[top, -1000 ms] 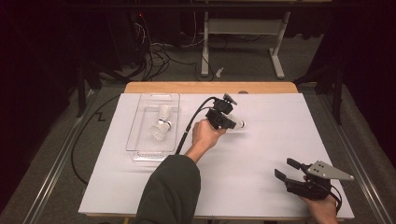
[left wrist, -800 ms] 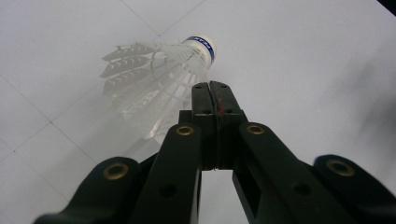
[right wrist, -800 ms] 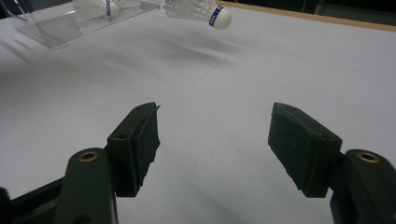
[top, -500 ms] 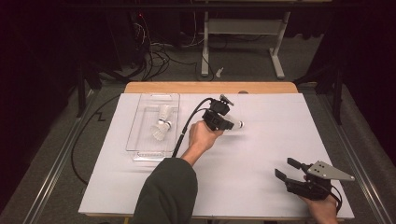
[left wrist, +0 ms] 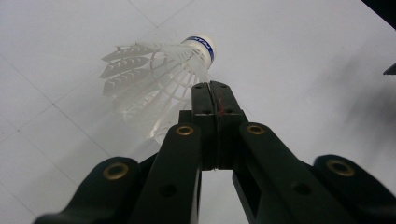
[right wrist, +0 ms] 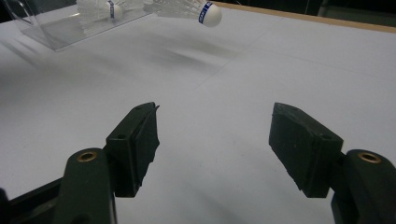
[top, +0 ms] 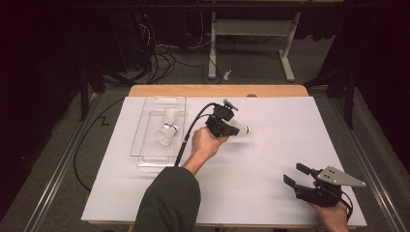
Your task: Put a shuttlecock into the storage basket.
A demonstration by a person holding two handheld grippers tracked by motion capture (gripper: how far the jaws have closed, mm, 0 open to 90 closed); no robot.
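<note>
shuttlecock (top: pixel 238 129) lengthwise across table, cork rightward

Left tool (left wrist: pixel 211 100): black, flat linked arms with brass-ringed screw holes, black cable trailing. Right tool (top: pixel 296 176): black, blocky pads, grey three-cornered plate on top. Left forearm wore a dark green sleeve (top: pixel 169 203).

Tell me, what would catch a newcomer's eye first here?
Probably the white shuttlecock pinched by its feathers in the left gripper, held near the middle of the white table. Beside it, a clear tray holds two more shuttlecocks, while the right gripper waits open at the near right corner.
</note>
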